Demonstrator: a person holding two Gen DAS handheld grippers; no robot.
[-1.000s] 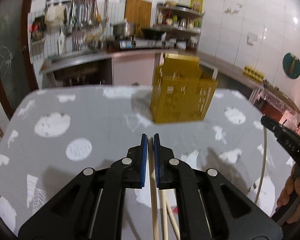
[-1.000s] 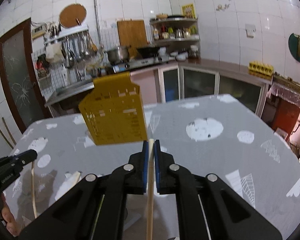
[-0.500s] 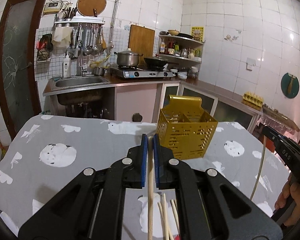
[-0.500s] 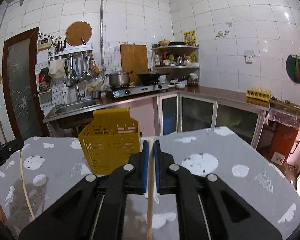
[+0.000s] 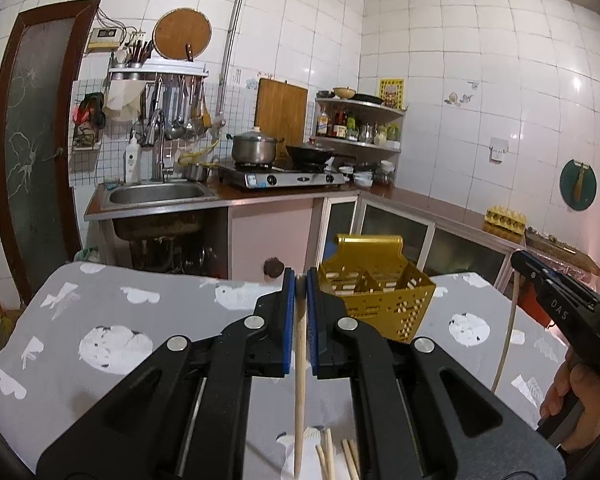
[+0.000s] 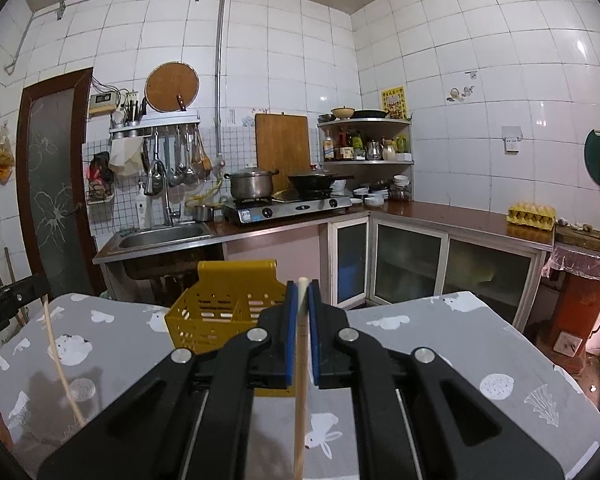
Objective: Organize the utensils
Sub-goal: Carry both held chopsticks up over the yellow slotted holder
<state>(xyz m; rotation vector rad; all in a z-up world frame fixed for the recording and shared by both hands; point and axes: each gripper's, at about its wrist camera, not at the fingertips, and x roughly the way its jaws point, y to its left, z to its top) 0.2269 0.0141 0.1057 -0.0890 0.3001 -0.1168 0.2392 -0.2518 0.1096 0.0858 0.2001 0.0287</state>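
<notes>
Since a second ago you have lifted both grippers well clear of the table [image 5: 112,292]; the views have swung from looking down on the cloth to looking level across the kitchen, and the yellow caddy [image 5: 374,296] now sits lower and smaller ahead of you, its open compartments showing; I take that to mean both picks are done and you are now carrying toward the caddy.

On your left, the left gripper [image 5: 301,278] is clamped on a wooden chopstick [image 5: 299,380], which hangs down between the blue pads; its lower end drops out of the frame, so you cannot judge how much length trails below; a few loose chopsticks [image 5: 336,456] lie on the cloth under it, cut off at the bottom edge and partly hidden by the gripper body, so their count is unclear.

In the middle, the caddy stands on the far part of the table, between the two grippers and well apart from both; in the right wrist view its near wall is covered by the gripper's own frame, and whether anything is already inside is hard to make out.

On your right, the right gripper [image 6: 303,284] is closed on a second chopstick [image 6: 300,412], tip just above the pads, lower end again out of frame.
</notes>
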